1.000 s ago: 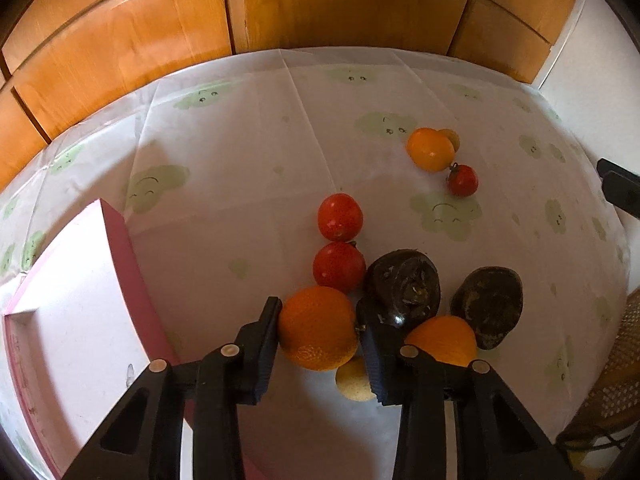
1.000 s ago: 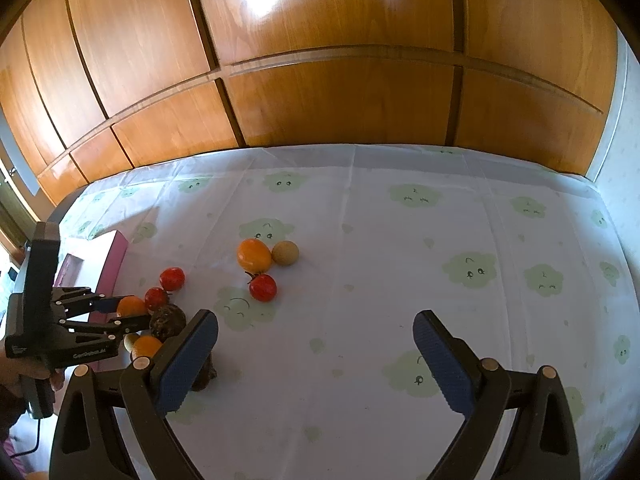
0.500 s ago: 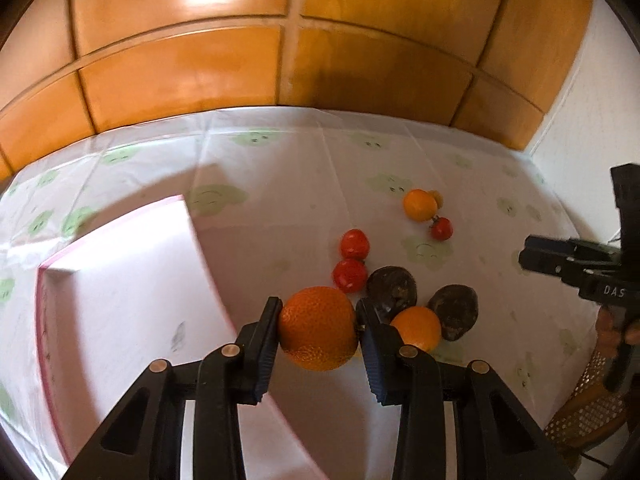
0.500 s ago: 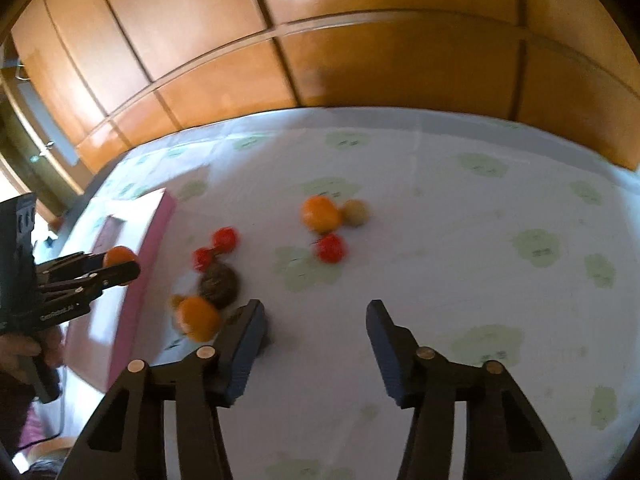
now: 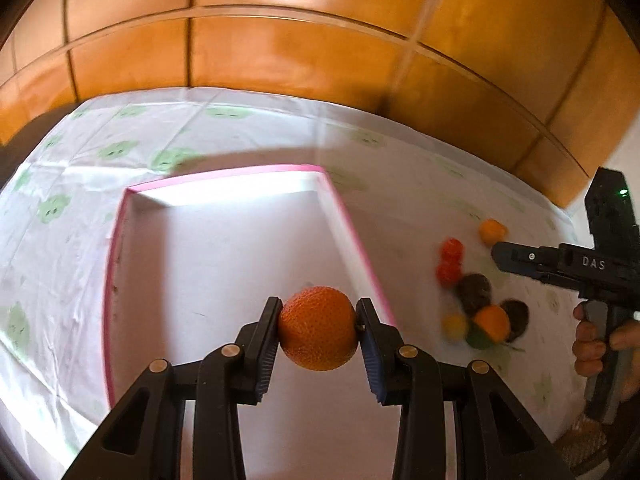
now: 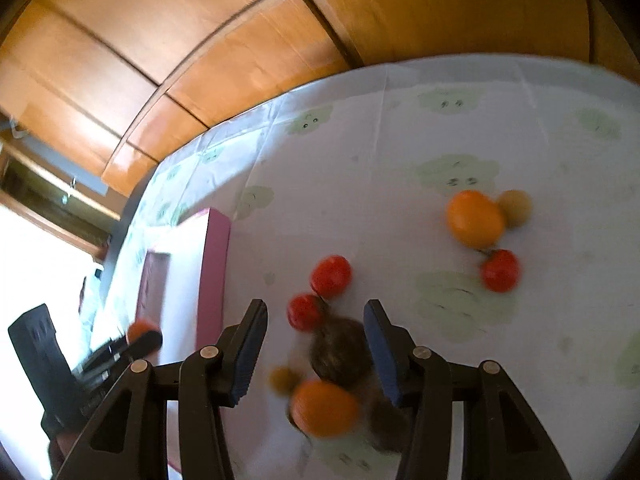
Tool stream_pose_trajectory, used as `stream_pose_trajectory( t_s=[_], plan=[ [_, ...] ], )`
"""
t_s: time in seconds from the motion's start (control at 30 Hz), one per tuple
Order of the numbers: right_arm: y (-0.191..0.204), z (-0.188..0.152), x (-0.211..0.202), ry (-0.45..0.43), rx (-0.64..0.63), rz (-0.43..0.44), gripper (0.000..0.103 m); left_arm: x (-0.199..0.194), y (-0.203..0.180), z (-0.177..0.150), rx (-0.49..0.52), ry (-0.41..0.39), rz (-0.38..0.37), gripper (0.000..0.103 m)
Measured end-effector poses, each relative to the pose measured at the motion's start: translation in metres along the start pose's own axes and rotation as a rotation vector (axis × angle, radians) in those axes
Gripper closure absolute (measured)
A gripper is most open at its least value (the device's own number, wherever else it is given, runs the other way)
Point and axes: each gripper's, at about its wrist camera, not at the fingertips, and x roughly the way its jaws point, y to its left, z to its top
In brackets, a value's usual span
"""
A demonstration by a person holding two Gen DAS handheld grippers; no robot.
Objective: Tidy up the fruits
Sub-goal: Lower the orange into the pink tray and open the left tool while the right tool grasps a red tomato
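My left gripper (image 5: 318,334) is shut on an orange (image 5: 318,335) and holds it above the pink-edged white box (image 5: 224,256), near its right wall. My right gripper (image 6: 316,350) is open above a cluster of fruit: two red tomatoes (image 6: 331,276), a dark brown fruit (image 6: 338,352), an orange (image 6: 324,407) and a small yellow fruit (image 6: 283,378). The dark fruit lies between its fingers, lower down. The right gripper also shows in the left wrist view (image 5: 500,254), over the same cluster (image 5: 476,312).
Further right on the tablecloth (image 6: 440,132) lie another orange (image 6: 475,219), a tan fruit (image 6: 516,207) and a red tomato (image 6: 500,270). Wooden panels (image 5: 320,40) stand behind the table. The box's pink side (image 6: 214,264) is left of the cluster.
My left gripper lifted the orange off the table and carried it left over the box. My right gripper moved left and down over the fruit cluster, jaws narrower than before.
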Motion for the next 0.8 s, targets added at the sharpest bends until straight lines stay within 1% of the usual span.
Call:
stream_pose_trajectory(
  t_s=[0.13, 0.2, 0.33, 0.4, 0.53, 0.63, 0.7, 0.77, 0.8],
  plan=[
    [0.001, 0.009, 0.020, 0.025, 0.033, -0.047, 0.052, 0.008, 0.019, 0.014, -0.060, 0.007, 0.031, 0.065],
    [0.000, 0.010, 0.026, 0.035, 0.033, -0.071, 0.057, 0.013, 0.027, 0.018, -0.077, 0.011, 0.063, 0.065],
    [-0.007, 0.013, 0.036, 0.053, 0.048, -0.100, 0.072, 0.018, 0.036, 0.025, -0.091, 0.007, 0.101, 0.065],
    [-0.008, 0.013, 0.040, 0.057, 0.042, -0.112, 0.075, 0.022, 0.043, 0.031, -0.097, 0.001, 0.131, 0.065],
    [-0.007, 0.013, 0.042, 0.057, 0.026, -0.122, 0.075, 0.030, 0.052, 0.039, -0.104, -0.004, 0.183, 0.065],
    [-0.010, 0.016, 0.043, 0.057, 0.032, -0.121, 0.076, 0.031, 0.057, 0.039, -0.114, -0.006, 0.222, 0.064],
    [-0.010, 0.017, 0.044, 0.057, 0.032, -0.122, 0.076, 0.024, 0.055, 0.037, -0.109, -0.033, 0.242, 0.059],
    [-0.008, 0.015, 0.043, 0.056, 0.033, -0.124, 0.076, 0.015, 0.051, 0.034, -0.097, -0.059, 0.248, 0.050],
    [-0.008, 0.015, 0.044, 0.055, 0.032, -0.126, 0.076, 0.011, 0.048, 0.032, -0.093, -0.071, 0.250, 0.050]
  ],
)
